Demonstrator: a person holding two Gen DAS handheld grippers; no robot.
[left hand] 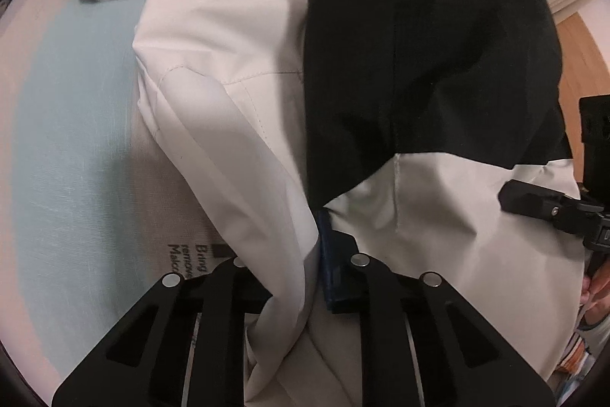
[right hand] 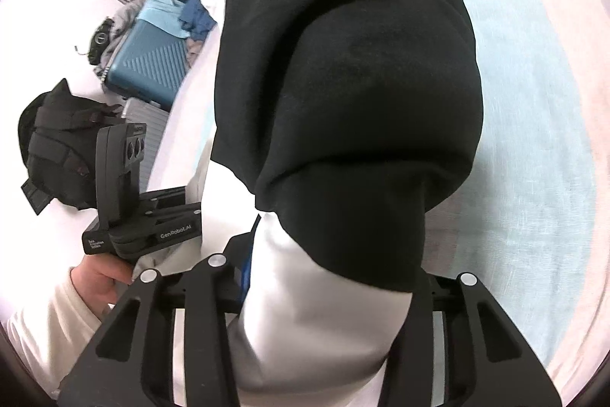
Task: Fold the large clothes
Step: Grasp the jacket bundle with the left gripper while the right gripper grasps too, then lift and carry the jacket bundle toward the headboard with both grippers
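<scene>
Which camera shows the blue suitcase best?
The right wrist view: the suitcase sits clearly at upper left, clothes piled on it. The left wrist view doesn't show it, only garments on the bed.

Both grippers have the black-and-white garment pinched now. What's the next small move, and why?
Probably carry both grips together away from you, over the bed, to lay the held edge across the rest. The left gripper and right gripper each pinch the black-and-white garment, which drapes ahead unfolded.
</scene>
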